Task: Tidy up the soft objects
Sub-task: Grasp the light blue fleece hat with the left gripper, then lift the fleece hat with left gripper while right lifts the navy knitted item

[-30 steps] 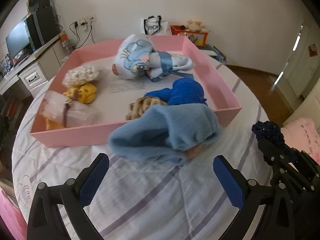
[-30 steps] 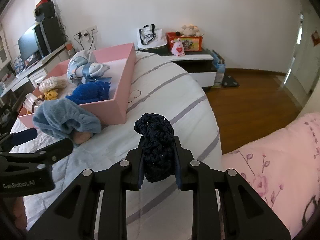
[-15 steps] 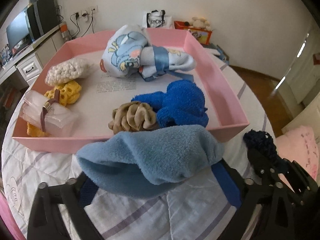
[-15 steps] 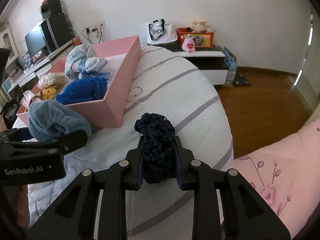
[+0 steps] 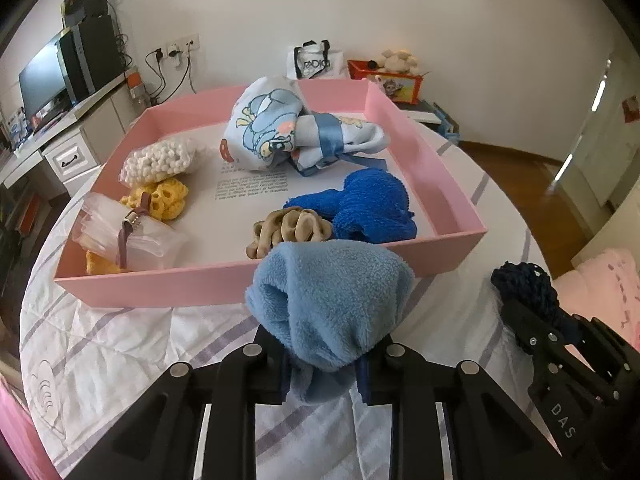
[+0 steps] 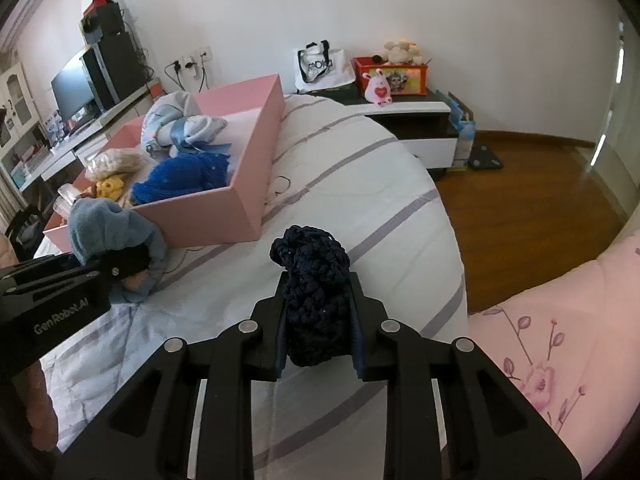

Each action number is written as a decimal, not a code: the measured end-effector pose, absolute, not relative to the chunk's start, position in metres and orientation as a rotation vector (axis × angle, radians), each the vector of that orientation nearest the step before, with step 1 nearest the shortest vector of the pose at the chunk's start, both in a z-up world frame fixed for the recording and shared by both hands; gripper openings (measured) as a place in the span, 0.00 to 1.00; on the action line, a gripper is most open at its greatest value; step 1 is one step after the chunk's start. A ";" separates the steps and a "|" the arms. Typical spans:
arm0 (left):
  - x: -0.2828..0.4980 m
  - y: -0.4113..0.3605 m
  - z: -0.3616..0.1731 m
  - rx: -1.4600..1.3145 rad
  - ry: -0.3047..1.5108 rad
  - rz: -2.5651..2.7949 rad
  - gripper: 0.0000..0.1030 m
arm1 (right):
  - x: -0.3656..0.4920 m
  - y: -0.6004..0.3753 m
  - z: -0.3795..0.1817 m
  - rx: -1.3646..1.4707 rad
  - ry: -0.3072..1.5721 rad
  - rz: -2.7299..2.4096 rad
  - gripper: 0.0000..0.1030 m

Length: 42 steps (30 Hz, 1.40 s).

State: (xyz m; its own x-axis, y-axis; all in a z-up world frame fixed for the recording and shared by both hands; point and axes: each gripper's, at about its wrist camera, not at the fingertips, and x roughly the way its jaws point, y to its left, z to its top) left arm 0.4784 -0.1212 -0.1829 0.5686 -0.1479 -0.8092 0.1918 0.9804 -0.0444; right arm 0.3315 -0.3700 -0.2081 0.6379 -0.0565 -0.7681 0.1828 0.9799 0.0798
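My left gripper is shut on a light blue fleece cloth and holds it just in front of the near wall of the pink tray; the cloth also shows in the right wrist view. My right gripper is shut on a dark navy crocheted piece, held above the striped bedcover right of the tray; it also shows in the left wrist view. The tray holds a royal blue knit, a tan scrunchie, a printed cloth bundle, yellow crochet and a white bobbled pouch.
A clear plastic pouch lies in the tray's near left corner. The round bed has a white striped cover. A pink floral quilt lies at the right. A low cabinet with a bag and toys stands by the wall, beside wooden floor.
My left gripper closed on the light blue fleece cloth and lifted it off the bedcover toward the tray's near wall. My right gripper kept holding the navy piece, nearly still.
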 end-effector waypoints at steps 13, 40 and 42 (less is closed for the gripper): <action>0.447 -0.085 -0.155 0.020 0.916 -0.201 0.20 | 0.314 -0.329 -0.179 0.094 0.811 -0.109 0.21; 0.300 -0.019 -0.063 0.037 0.679 -0.132 0.21 | 0.240 -0.235 -0.096 -0.025 0.588 -0.066 0.21; 0.287 -0.017 -0.057 0.033 0.659 -0.133 0.21 | 0.231 -0.232 -0.090 -0.030 0.567 -0.071 0.21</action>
